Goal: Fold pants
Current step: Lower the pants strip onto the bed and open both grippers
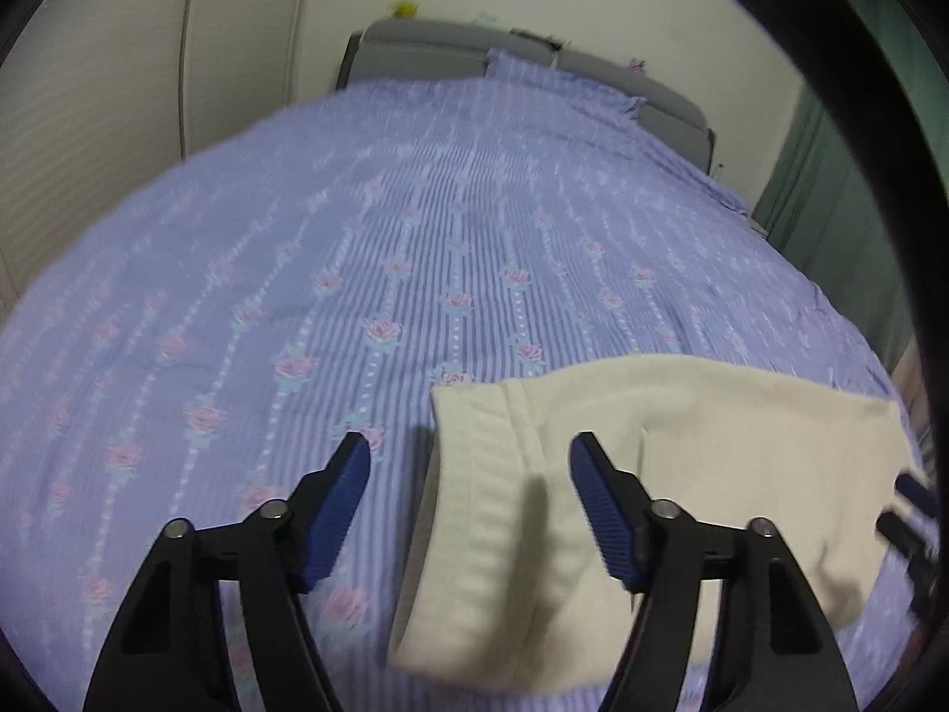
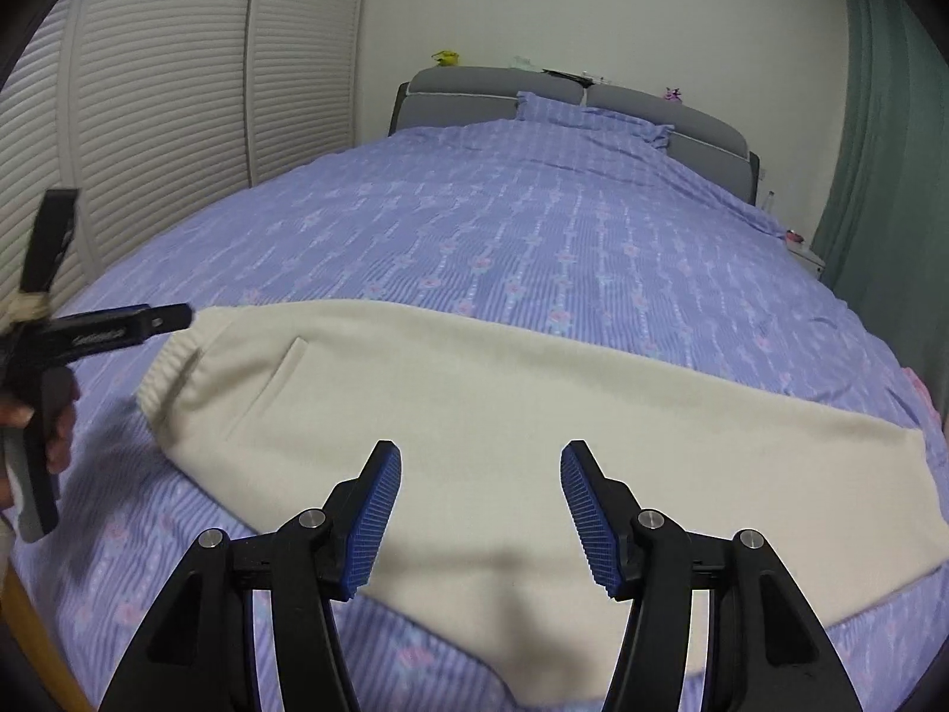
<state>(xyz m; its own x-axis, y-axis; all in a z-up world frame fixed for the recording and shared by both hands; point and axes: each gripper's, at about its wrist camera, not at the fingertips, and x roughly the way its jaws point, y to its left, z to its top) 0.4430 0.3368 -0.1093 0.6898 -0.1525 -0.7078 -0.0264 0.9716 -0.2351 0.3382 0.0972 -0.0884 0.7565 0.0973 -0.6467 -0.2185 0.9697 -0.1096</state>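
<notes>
Left gripper (image 1: 468, 445): jaws are being held apart, nothing clamped; it is being hovered over the waistband end of the pants (image 1: 623, 474). In the right wrist view it is being gripped by a hand (image 2: 53, 415) at the left edge.

Right gripper (image 2: 480, 454): jaws are likewise being held apart and empty, above the middle of the cream pants, which are being left lying flat and lengthwise across the near part of the bedspread (image 2: 474, 237), purple with flowers.

Beyond: pillow (image 2: 587, 115), grey headboard (image 2: 474, 89), slatted doors (image 2: 166, 89), green curtain (image 2: 878, 118).
</notes>
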